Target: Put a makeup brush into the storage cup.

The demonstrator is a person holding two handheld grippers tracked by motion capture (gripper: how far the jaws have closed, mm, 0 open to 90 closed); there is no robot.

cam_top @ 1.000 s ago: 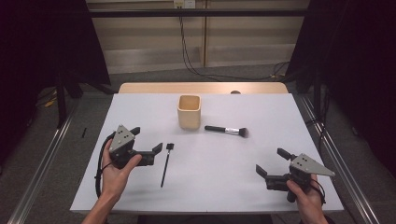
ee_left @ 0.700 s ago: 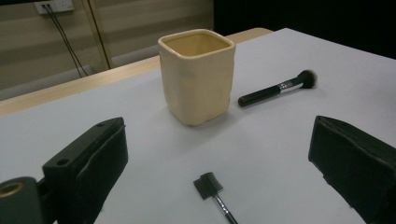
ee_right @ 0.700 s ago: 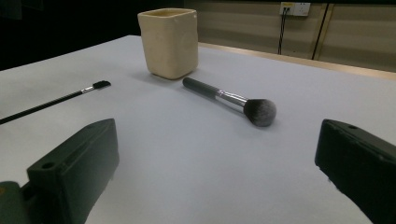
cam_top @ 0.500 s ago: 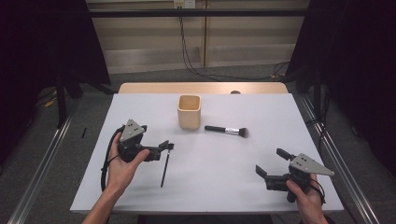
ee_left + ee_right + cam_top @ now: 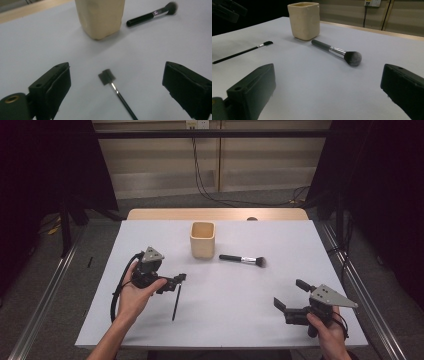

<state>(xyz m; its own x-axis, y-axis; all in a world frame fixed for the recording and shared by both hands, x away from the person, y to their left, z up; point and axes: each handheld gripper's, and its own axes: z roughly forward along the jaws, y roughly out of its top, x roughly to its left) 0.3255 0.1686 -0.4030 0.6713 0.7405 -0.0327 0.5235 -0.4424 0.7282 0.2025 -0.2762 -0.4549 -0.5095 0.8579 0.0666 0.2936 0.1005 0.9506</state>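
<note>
A thin black brush (image 5: 175, 301) with a small flat head lies on the white table, left of centre. My left gripper (image 5: 176, 280) hovers over its head end. In the left gripper view the brush head (image 5: 107, 77) lies between the jaws of the left gripper (image 5: 117, 71), untouched. Those jaws stand open and have just been closing a little. A beige square cup (image 5: 202, 239) stands upright beyond it. A black powder brush (image 5: 242, 259) lies to the cup's right. My right gripper (image 5: 289, 293) rests open near the front right with nothing between its jaws.
The white table top (image 5: 250, 320) has a wooden strip (image 5: 215, 214) along its far edge. Dark curtains hang at both sides. In the right gripper view the cup (image 5: 304, 20), the powder brush (image 5: 337, 52) and the thin brush (image 5: 242, 52) lie ahead.
My left gripper has moved right, from left of the thin brush to over its head end. The right gripper has stayed where it was.
</note>
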